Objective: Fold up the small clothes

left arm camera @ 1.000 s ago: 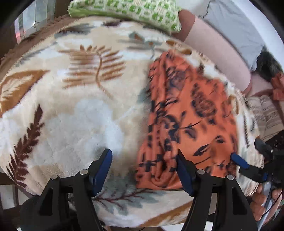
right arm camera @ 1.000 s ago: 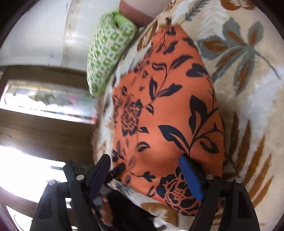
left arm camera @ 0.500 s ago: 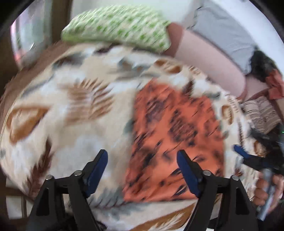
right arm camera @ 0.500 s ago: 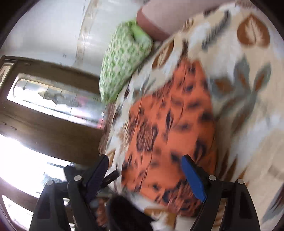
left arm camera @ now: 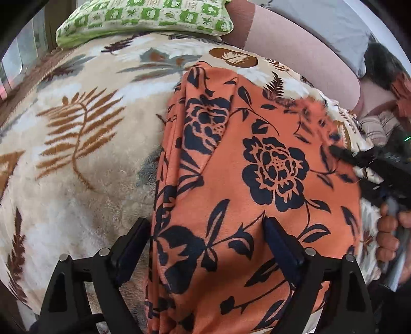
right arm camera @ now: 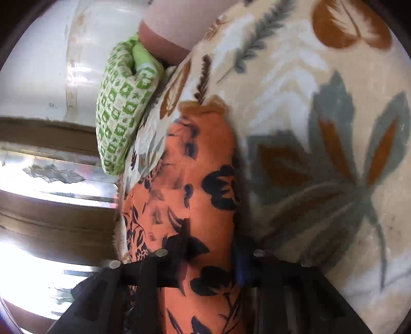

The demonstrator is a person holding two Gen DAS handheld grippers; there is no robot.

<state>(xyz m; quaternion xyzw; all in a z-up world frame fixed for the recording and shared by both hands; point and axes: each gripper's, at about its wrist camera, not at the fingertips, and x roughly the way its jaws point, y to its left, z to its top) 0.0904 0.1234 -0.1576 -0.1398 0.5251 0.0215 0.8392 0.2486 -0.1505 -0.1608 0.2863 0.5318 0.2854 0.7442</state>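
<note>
Grabbing the near end of the orange flowered garment [left arm camera: 257, 179] looks like the step in hand here, both hand-held grippers working the edge closest to the person. It's lying on a fuzzy leaf-print blanket [left arm camera: 77, 154] on what I take to be a bed, with a green checked pillow [left arm camera: 143, 20] up at 12 o'clock.

The left hand-held gripper [left arm camera: 206, 244] is spread wide and its jaws have just been opening. The garment's left side sits between the two fingers, but the pads aren't pressing on it, so nothing is held yet on that side.

The right hand-held gripper [right arm camera: 205, 264] has just been closing, and its narrowed fingers seem to be pinching a bunched strip of the orange cloth. It's blurry, so I'd call that likely, not certain.

My guess for the next move: the left one has to drop onto its corner and close, then both lift together and carry the near edge toward 12 o'clock to fold it over. The fabric looks thin and slippery, so a shallow bite could slide off.

The left view shows the whole spread of the garment, the doubled-up layers along its left edge, and the person's other hand [left arm camera: 390, 231] at 3 o'clock. The right view shows the actual pinch up close, plus a window [right arm camera: 51, 179] at 9 o'clock.
</note>
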